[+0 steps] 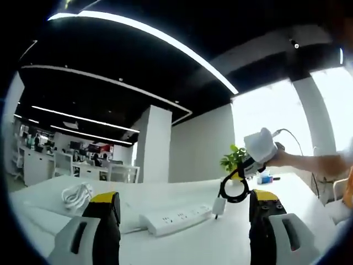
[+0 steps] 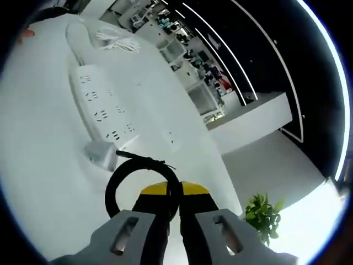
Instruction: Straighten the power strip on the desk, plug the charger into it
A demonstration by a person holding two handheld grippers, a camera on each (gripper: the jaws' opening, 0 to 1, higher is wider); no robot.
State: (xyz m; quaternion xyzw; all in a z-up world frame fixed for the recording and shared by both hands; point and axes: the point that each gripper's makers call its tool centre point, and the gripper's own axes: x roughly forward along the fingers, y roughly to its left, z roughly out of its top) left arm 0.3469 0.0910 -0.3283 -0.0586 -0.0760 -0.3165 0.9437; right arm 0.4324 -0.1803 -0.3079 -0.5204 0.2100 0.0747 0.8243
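A white power strip [image 1: 176,218] lies at a slant on the white desk [image 1: 182,248], between the wide-apart jaws of my open left gripper [image 1: 185,200]. From the right my right gripper [image 1: 243,169] reaches in above the desk, shut on a black coiled cable [image 1: 234,190]. The white charger [image 1: 219,206] dangles from that cable just past the strip's right end. In the right gripper view my right gripper [image 2: 174,190] pinches the cable loop [image 2: 113,187]. There the charger [image 2: 100,155] hangs close over the near end of the power strip [image 2: 102,105].
A bundle of white cord [image 1: 77,194] [image 2: 117,40] lies at the strip's far end. A potted plant [image 1: 234,160] [image 2: 262,216] stands at the desk's back edge by the window. Office desks and chairs [image 1: 83,168] fill the room behind.
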